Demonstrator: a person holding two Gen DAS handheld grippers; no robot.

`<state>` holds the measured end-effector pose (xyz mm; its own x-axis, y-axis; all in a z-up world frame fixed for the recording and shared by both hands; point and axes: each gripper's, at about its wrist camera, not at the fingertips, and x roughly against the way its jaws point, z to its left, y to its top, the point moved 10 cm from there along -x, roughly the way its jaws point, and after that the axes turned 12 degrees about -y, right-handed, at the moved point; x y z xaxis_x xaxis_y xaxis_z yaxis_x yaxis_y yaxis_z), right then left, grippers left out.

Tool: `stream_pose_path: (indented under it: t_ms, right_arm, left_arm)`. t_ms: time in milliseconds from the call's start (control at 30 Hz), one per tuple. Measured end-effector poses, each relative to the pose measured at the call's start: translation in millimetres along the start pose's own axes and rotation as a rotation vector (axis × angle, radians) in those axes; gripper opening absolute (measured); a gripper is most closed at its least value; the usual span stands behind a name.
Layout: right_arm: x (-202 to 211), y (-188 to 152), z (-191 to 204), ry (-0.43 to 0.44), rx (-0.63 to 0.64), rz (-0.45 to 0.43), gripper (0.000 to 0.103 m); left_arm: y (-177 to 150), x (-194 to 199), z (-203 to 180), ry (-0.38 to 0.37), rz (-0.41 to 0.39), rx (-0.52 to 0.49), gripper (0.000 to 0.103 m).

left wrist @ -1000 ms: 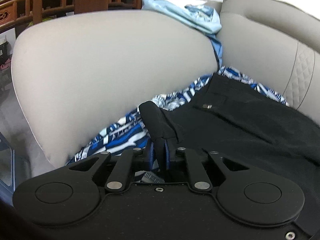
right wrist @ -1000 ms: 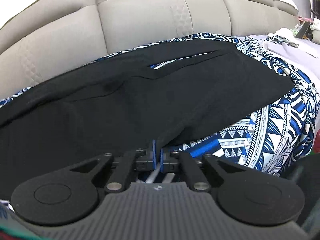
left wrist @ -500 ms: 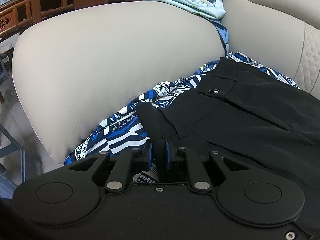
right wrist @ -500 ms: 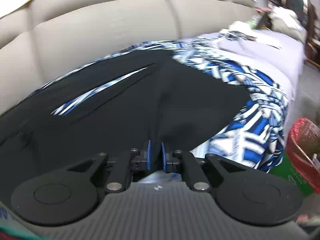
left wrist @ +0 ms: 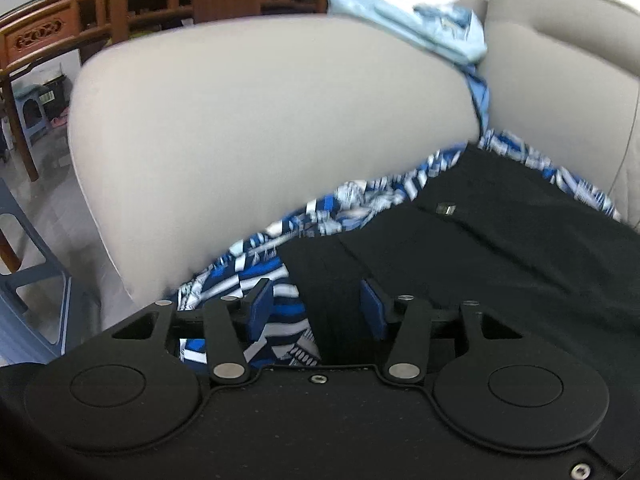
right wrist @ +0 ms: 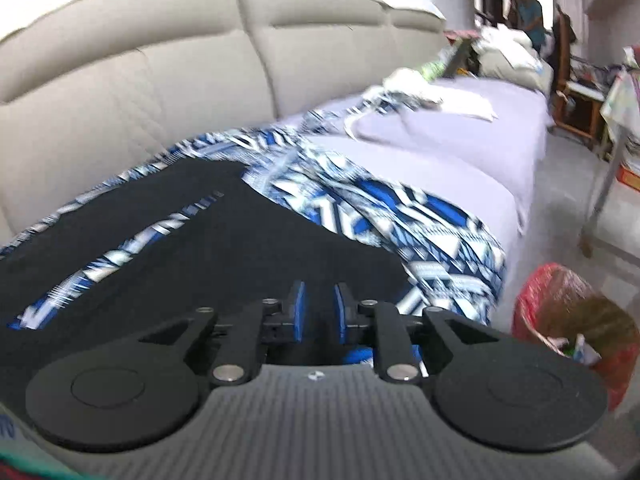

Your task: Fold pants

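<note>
Black pants [left wrist: 500, 248] lie spread on a blue-and-white patterned cloth [left wrist: 280, 240] on a beige sofa. In the left wrist view their waistband, with a metal clasp [left wrist: 445, 209], lies near the armrest. My left gripper [left wrist: 316, 306] is open, its blue pads wide apart, with the waistband corner lying loose between them. In the right wrist view the pants [right wrist: 168, 240] show both legs with a strip of patterned cloth between them. My right gripper [right wrist: 319, 308] is open a little over the near leg's edge, its pads apart.
The sofa's beige armrest [left wrist: 260, 120] rises just left of the waistband, with light blue clothes [left wrist: 420, 36] on top. Lavender fabric and more laundry [right wrist: 440, 120] lie further along the seat. A red bag [right wrist: 572, 320] stands on the floor at right. Wooden furniture [left wrist: 80, 28] stands behind.
Both grippers were shut on the pants and have opened, letting the fabric go. The right wrist view has swung right along the sofa.
</note>
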<state>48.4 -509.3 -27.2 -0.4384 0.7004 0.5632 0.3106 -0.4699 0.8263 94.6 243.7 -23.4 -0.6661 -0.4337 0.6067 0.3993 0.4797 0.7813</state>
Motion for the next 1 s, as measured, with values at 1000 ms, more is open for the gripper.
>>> stream_pose_path:
  t_ms: [1000]
  right_arm:
    - [-38.6, 0.8, 147.3, 0.305, 0.354, 0.039, 0.059]
  left_arm:
    - [-5.0, -56.2, -132.2, -0.184, 0.057, -0.295, 0.049]
